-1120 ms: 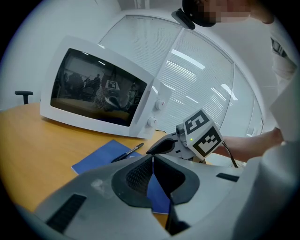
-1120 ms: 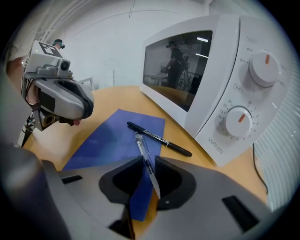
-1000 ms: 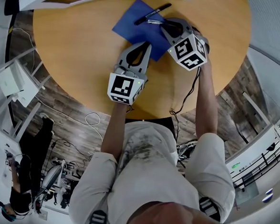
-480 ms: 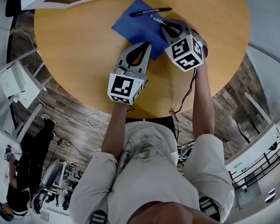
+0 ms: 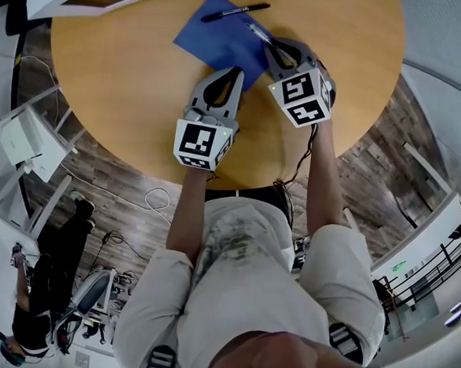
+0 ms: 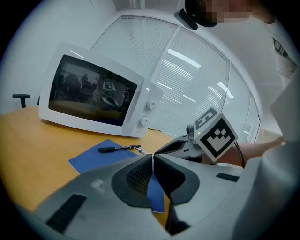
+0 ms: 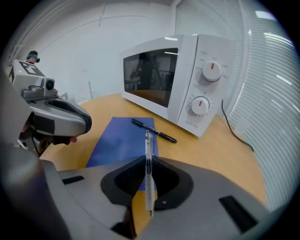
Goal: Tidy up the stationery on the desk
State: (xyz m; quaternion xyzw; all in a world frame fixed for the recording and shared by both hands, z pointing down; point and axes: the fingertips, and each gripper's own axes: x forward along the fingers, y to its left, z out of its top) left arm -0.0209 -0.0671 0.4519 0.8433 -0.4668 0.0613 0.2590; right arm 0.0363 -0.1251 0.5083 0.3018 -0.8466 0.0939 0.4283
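A blue notebook [image 5: 217, 37] lies flat on the round wooden desk [image 5: 128, 70], with a black pen [image 5: 235, 12] across its far edge. My right gripper [image 5: 270, 44] is over the notebook's right side and is shut on a clear pen [image 5: 259, 35]. That clear pen [image 7: 148, 168] sticks out forward between the jaws in the right gripper view, above the notebook [image 7: 122, 140] and short of the black pen [image 7: 153, 130]. My left gripper [image 5: 236, 72] hovers at the notebook's near corner. In the left gripper view its jaws meet with nothing between them [image 6: 152, 157].
A white microwave [image 7: 180, 79] stands at the back of the desk, just beyond the black pen; it also shows in the left gripper view [image 6: 93, 96]. A black cable [image 7: 236, 133] runs off to its right. The desk edge [image 5: 238, 189] is close to the person's body.
The black pen has swung from slanted to nearly level on the notebook's far edge. My right gripper has drawn slightly back with the clear pen in it. The left gripper has barely moved.
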